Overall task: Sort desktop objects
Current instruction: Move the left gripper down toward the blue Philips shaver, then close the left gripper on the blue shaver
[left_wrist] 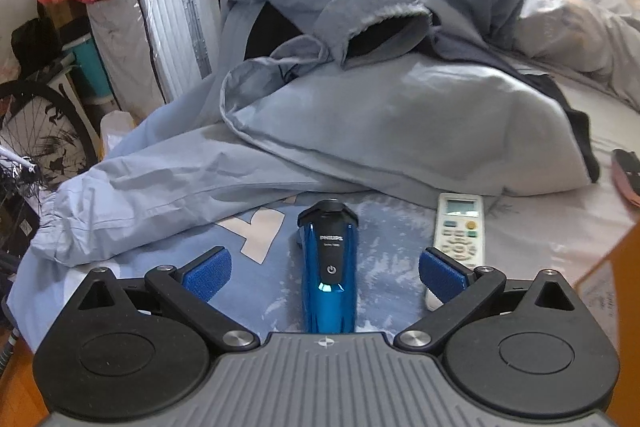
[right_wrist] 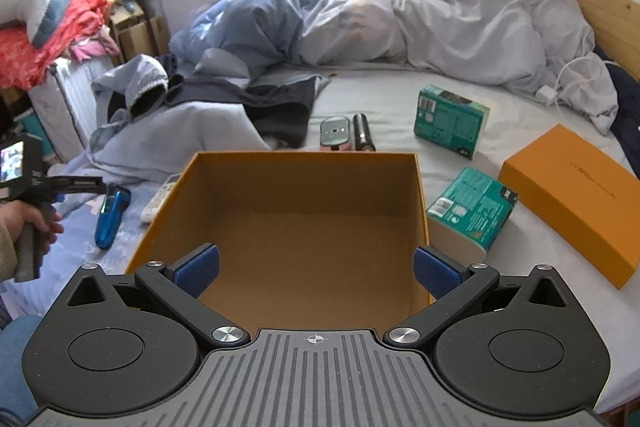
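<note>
Directly between the spread fingers of the left gripper (left_wrist: 325,273), a blue Philips electric shaver (left_wrist: 329,267) is seen lying on the patterned bedsheet (left_wrist: 384,227), untouched by either blue pad; its black head points away from the fingers. Just beyond the right finger a white air-conditioner remote (left_wrist: 460,227) lies flat, partly hidden by that finger. Ahead of both, a crumpled light-blue jacket (left_wrist: 320,115) is heaped.

The right gripper (right_wrist: 316,273) is likewise held wide open and grips nothing. An open, empty orange cardboard box (right_wrist: 224,183) is framed between its fingers. Outside the right finger two green cartons (right_wrist: 472,211) and an orange lid (right_wrist: 572,199) rest on the sheet. Past the box, a black cylinder (right_wrist: 362,133) lies beside a pink-edged item (right_wrist: 335,133).
</note>
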`<state>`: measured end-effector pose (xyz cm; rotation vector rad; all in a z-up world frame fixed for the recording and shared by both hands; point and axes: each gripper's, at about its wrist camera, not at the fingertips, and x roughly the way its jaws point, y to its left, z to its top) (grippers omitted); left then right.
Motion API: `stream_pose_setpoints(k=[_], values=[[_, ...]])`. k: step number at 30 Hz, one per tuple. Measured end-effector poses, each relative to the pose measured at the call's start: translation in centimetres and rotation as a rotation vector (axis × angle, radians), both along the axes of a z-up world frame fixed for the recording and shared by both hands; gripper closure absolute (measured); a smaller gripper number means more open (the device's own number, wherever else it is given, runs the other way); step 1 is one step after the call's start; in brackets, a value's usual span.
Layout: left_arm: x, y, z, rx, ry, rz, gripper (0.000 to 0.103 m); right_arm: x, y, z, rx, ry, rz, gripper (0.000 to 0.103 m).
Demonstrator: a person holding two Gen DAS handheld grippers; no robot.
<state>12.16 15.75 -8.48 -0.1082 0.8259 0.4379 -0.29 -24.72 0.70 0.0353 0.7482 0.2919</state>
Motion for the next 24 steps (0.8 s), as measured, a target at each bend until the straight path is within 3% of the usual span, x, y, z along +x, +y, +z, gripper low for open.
stream_pose_setpoints(k=[7,10,16,24], values=[[1.8,1.9,-3.4,-0.015,0.051,0.047,0.002,0.0,0.4,-0.3,0.000,0.014,0.004,0.000],[2.3,2.3,-4.6,-0.018,0.072,0.025,0.006,0.0,0.4,-0.3,0.000,0.014,0.005,0.000],[3.2,2.5,-6.0,-0.029,0.065,0.007,0.017,0.0,0.5,-0.3,-0.002,0.015,0.006,0.000],[3.9,2.8,-7.0,-0.036,0.073,0.008,0.020,0.0,0.6,-0.3,-0.004,0.015,0.009,0.000]])
